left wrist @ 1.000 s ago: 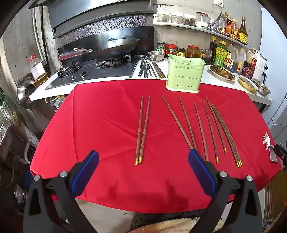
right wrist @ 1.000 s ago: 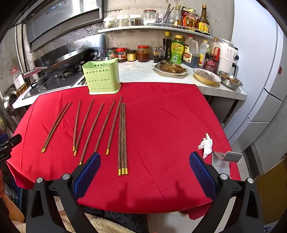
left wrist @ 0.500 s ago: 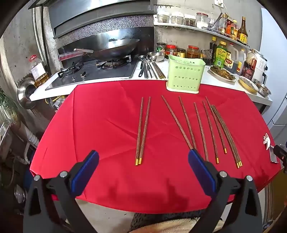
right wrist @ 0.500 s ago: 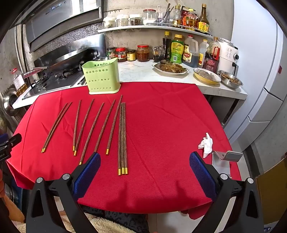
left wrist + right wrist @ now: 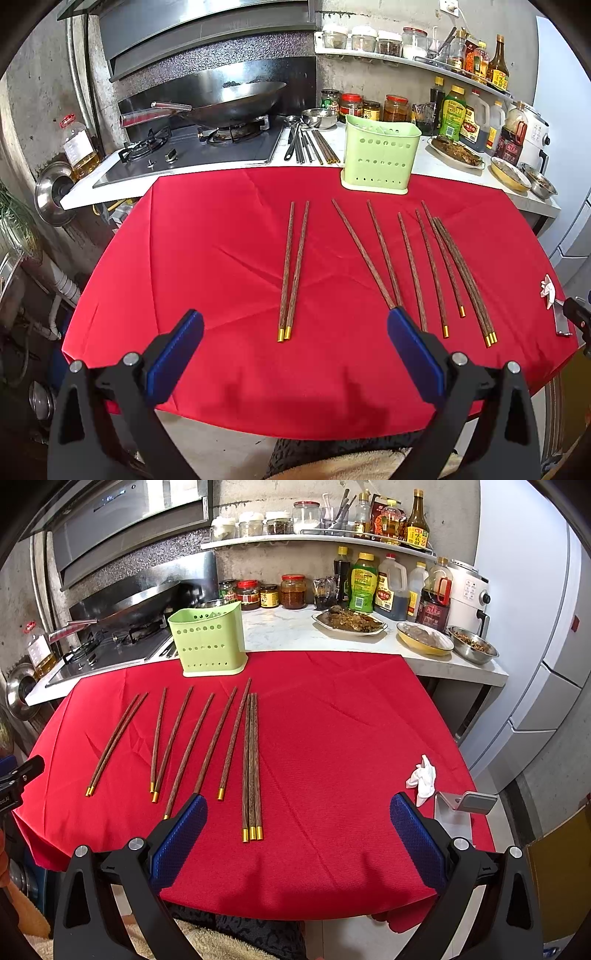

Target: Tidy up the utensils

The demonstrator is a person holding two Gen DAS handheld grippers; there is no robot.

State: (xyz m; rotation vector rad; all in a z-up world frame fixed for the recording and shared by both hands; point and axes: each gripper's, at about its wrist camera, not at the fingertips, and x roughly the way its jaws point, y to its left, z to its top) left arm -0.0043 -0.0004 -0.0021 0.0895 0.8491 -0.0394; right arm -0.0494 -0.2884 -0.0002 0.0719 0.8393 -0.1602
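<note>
So the biggest thing here is the red cloth-covered table [image 5: 207, 258], which I'll use as the anchor for everything. Behind its far edge sits the steel gas stove [image 5: 192, 151] with a big dark metal wok [image 5: 236, 99] on the burner. At the table's back edge, on the cloth, stands the pale green perforated plastic utensil holder [image 5: 380, 155], upright.

Spread across the middle of the table are the brown wooden chopsticks with gold tips [image 5: 291, 269], all lying flat and pointing roughly toward the holder. One pair lies off by itself on the stove side, several singles fan out in the middle, and a tight bundle of three [image 5: 252, 764] lies on the other side.

The left gripper [image 5: 291, 354] hovers at the table's near edge, blue pads wide apart, holding nothing. The right gripper [image 5: 297, 834] does the same, spread wide and empty, with the bundle's gold ends just ahead of it.

Near the table's right-hand corner there's a small crumpled white tissue [image 5: 421, 777].
</note>
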